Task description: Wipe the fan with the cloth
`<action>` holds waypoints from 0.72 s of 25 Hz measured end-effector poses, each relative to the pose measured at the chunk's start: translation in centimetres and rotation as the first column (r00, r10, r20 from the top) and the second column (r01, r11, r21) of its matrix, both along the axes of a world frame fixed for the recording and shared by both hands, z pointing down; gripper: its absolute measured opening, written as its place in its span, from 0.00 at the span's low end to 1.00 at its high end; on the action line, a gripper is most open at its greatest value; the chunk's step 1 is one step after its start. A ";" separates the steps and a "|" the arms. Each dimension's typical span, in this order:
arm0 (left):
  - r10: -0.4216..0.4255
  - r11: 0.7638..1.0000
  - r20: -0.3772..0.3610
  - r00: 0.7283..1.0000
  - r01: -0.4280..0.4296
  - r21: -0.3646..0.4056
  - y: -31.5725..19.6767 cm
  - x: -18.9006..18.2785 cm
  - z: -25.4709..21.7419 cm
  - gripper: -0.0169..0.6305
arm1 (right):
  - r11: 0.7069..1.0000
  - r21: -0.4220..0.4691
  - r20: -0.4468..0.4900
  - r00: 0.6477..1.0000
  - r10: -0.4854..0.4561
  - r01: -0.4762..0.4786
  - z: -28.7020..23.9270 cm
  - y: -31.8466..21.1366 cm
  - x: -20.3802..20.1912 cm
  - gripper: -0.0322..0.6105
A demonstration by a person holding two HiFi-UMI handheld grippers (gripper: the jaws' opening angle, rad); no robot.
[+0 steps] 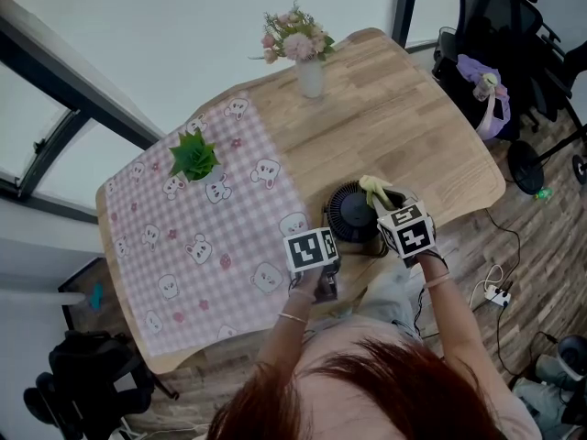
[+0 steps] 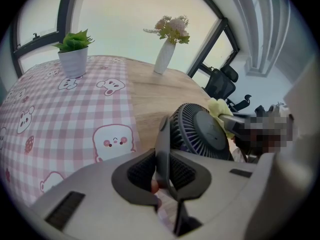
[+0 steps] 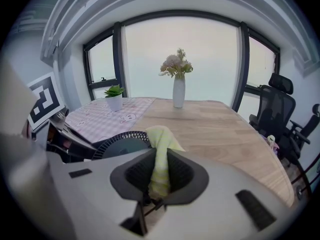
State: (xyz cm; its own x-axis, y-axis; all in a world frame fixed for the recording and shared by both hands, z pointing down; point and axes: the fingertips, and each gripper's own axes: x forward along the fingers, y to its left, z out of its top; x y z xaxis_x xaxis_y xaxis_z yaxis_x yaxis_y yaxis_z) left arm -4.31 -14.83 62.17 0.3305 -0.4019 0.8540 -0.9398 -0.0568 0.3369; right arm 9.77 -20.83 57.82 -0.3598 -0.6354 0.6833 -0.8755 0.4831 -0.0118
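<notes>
Left gripper (image 2: 162, 169): clamped on one fan (image 2: 200, 131); right gripper (image 3: 159, 171): pinching one cloth (image 3: 160, 144). One vase (image 1: 311, 78) of flowers (image 1: 295, 37), one pot (image 2: 73, 61) of plant (image 2: 74, 40).

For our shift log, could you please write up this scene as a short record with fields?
fan: dark, round grille, near edge of the wooden table, beside the pink checked mat
left claw: shut on a dark bar at the fan's side
right claw: shut on the yellow cloth, which lies on the fan's rim
also on table: potted plant on the mat; vase of flowers on bare wood, far side
</notes>
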 end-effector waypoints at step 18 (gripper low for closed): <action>-0.046 0.999 -0.019 0.999 0.047 0.014 0.0 -0.1 0.0 0.11 | 0.999 0.014 0.001 1.000 0.031 -0.031 -0.1 1.5 0.4 0.13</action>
State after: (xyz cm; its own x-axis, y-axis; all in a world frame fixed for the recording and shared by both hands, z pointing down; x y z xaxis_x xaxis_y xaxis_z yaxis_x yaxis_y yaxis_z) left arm -4.40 -14.84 62.20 0.3273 -0.4293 0.8418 -0.9349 -0.0180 0.3544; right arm 10.17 -19.34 57.72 -0.3403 -0.6556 0.6740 -0.8899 0.4562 -0.0055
